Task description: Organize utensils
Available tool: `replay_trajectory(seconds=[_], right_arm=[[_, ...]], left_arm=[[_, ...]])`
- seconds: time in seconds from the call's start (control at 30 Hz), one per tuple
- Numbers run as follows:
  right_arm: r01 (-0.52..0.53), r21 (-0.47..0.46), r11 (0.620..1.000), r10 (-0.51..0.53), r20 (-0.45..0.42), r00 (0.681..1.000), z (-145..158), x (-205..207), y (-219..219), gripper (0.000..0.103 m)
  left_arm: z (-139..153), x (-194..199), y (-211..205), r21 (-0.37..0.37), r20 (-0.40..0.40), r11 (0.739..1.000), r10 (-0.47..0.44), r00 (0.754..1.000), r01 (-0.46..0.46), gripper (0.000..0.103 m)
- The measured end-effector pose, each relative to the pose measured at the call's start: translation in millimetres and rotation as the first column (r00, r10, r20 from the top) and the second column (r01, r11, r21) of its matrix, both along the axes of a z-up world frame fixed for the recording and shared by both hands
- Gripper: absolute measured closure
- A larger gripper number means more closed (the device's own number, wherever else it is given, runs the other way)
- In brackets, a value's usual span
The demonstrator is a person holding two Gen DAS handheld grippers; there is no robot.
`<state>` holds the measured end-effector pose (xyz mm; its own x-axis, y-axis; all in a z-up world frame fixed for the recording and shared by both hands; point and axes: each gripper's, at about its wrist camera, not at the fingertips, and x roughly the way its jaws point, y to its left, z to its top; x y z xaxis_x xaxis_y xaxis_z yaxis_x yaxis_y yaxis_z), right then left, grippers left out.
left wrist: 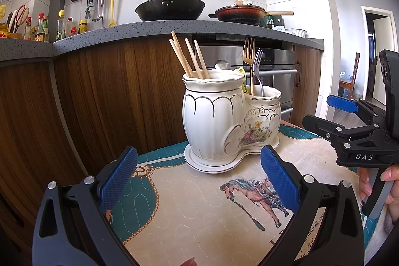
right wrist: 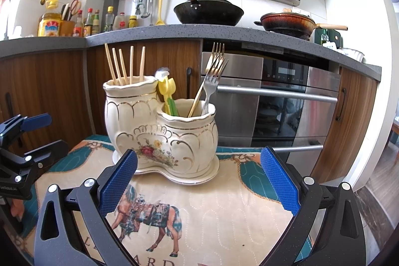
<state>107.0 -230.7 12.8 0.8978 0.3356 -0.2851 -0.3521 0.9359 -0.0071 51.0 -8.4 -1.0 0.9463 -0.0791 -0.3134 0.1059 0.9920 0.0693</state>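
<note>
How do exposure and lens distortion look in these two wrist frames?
Left wrist view: heavy fisheye bends the countertop; the right-hand wall washes out bright; the ceramic holder stays sharp. Right wrist view: the same barrel curve, overexposed edges at both sides, glare on the oven front; the forks remain crisp.

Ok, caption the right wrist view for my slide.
Open right gripper faces a ceramic holder with chopsticks in the taller pot, forks in the lower.

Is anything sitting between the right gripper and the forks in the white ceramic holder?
Nothing visible: only bare quilted horse-print cloth lies between the open right gripper and the white ceramic holder with its forks.
</note>
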Motion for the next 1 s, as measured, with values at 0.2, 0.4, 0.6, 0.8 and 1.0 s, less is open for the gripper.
replay_trajectory(seconds=[0.2, 0.4, 0.6, 0.8, 1.0], right_arm=[[0.001, 0.0, 1.0, -0.001, -0.002, 1.0, -1.2, 0.5, -0.4, 0.005], [0.0, 0.0, 1.0, 0.0, -0.002, 1.0, -1.0, 0.7, -0.5, 0.005], [0.0, 0.0, 1.0, 0.0, -0.003, 1.0, -0.7, 0.9, -0.4, 0.005], [0.001, 0.0, 1.0, -0.001, -0.004, 1.0, -1.8, 1.1, -0.9, 0.005], [0.001, 0.0, 1.0, -0.001, -0.004, 1.0, -1.6, 1.3, -1.0, 0.005]], left_arm=[[0.2, 0.3, 0.3, 0.0, 0.0, 1.0, 0.0, 1.0, 0.0, 0.005], [0.3, 0.3, 0.2, 0.001, 0.0, 1.0, 0.0, 1.0, 0.0, 0.005], [0.5, 0.3, 0.2, 0.0, -0.001, 1.0, 0.0, 1.0, 0.0, 0.005], [0.4, 0.6, 0.6, 0.0, -0.001, 1.0, 0.0, 1.0, 0.0, 0.005], [0.5, 0.5, 0.5, 0.0, -0.001, 1.0, 0.0, 1.0, 0.0, 0.005]])
